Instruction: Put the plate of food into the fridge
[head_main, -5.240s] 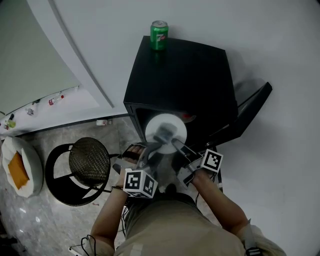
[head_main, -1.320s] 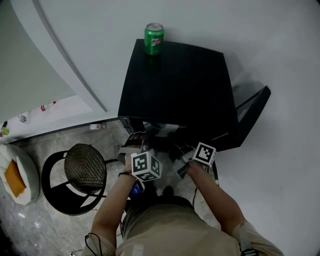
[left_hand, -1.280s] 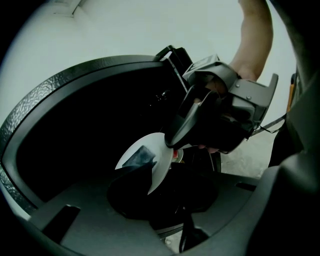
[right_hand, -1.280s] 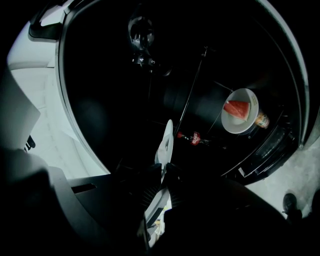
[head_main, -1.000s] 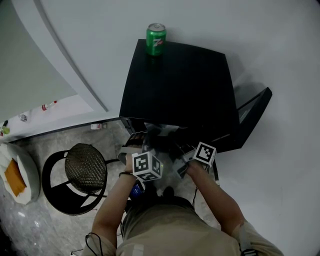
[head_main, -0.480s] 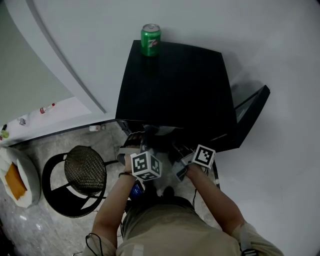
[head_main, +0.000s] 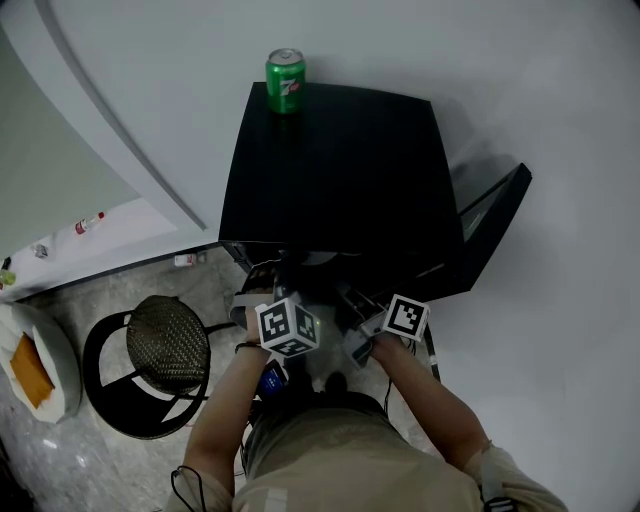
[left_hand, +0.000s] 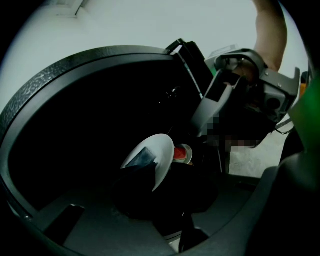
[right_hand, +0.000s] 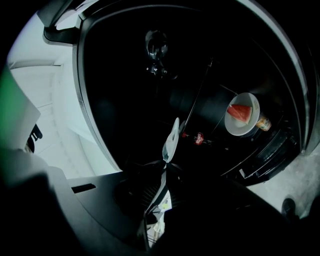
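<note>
The left tool and right tool each clamp an opposite rim of the plate (a two-sided hold, likely to keep it level going in), which sits just inside the open fridge, not yet set down.

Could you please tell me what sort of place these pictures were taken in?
Probably a corner of a home or office room: a black mini fridge stands on a marbled floor against a white wall, a green soda can on top, a round stool beside it.
</note>
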